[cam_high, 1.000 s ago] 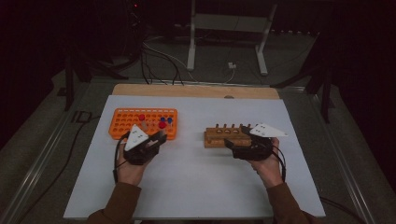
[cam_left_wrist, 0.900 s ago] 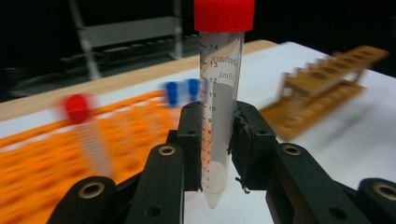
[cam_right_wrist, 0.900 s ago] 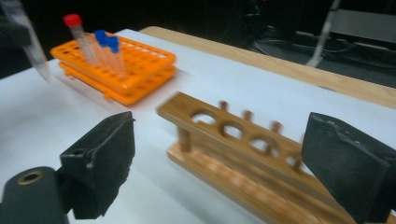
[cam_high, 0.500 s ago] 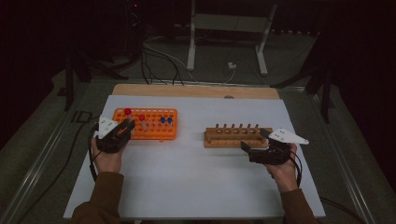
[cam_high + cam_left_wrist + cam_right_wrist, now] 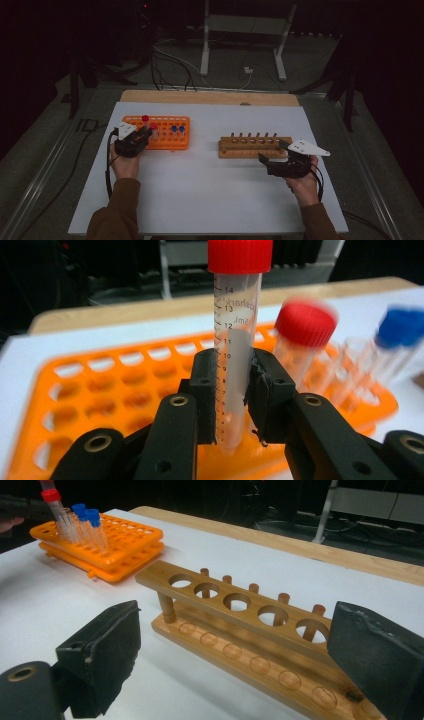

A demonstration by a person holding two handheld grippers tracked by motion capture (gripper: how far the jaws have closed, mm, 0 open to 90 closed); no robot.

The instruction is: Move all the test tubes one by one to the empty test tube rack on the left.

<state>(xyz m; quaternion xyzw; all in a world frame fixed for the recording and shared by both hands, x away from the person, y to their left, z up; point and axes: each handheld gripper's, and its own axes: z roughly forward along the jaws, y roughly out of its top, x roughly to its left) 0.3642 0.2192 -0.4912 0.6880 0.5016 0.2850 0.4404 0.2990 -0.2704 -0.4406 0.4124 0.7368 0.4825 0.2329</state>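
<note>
Standing upright between the closed black jaws of the left gripper (image 5: pixel 231 390) is a clear tube with a red cap (image 5: pixel 235 340), its printed scale facing us and its foot down at the near edge of the orange rack (image 5: pixel 100 390). The pads press on it from both sides, about halfway down its length. From above, the left gripper (image 5: pixel 142 136) sits at the left front corner of the orange rack (image 5: pixel 165 142), and the red cap (image 5: pixel 145 118) pokes up just over it.

Right beside the held tube stands a second red-capped tube (image 5: pixel 302 340), blurred, and further along the same rack a blue-capped tube (image 5: pixel 400 340). In the high view two blue caps (image 5: pixel 178 128) sit close together near the rack's middle.

Well apart, on the right half of the white table (image 5: pixel 200 200), lies the wooden rack (image 5: pixel 255 148) with its row of round holes and small pegs, all holes bare. The right gripper (image 5: pixel 274 162) hovers just in front of its right end, jaws spread wide with nothing between them; through that gap the wooden rack (image 5: pixel 240 625) runs across, and the orange rack (image 5: pixel 110 542) shows far off.
</note>
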